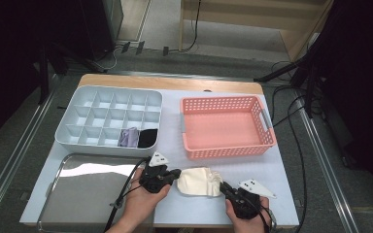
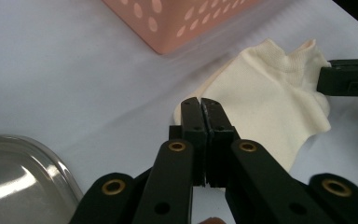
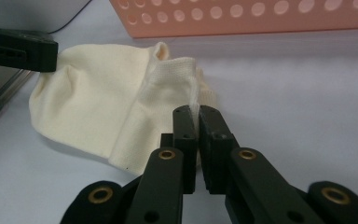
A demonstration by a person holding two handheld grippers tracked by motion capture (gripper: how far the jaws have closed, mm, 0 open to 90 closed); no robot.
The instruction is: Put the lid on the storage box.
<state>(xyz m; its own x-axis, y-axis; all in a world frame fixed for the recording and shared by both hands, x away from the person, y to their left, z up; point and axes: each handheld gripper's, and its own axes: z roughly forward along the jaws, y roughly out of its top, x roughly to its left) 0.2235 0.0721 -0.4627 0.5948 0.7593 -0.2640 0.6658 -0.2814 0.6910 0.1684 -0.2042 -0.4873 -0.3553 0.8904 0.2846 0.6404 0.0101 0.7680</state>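
Left tongs: jaws seen pressed together on the near edge of the sock, at its toe end.

Right tongs: jaws nearly together, a thin fold of the sock's cuff pinched between them in the right gripper view.

Sock: cream, laid flat on the bench, stretched between the two tongs, each end gripped.

Tray: metal, set on the bench just left of the left tongs.

Basket: pink, perforated, placed beyond the sock and the right tongs, apart from both.

Organiser: pale, many compartments, placed beyond the left tongs. A lilac item and a black item are lodged in adjoining compartments of its near row.
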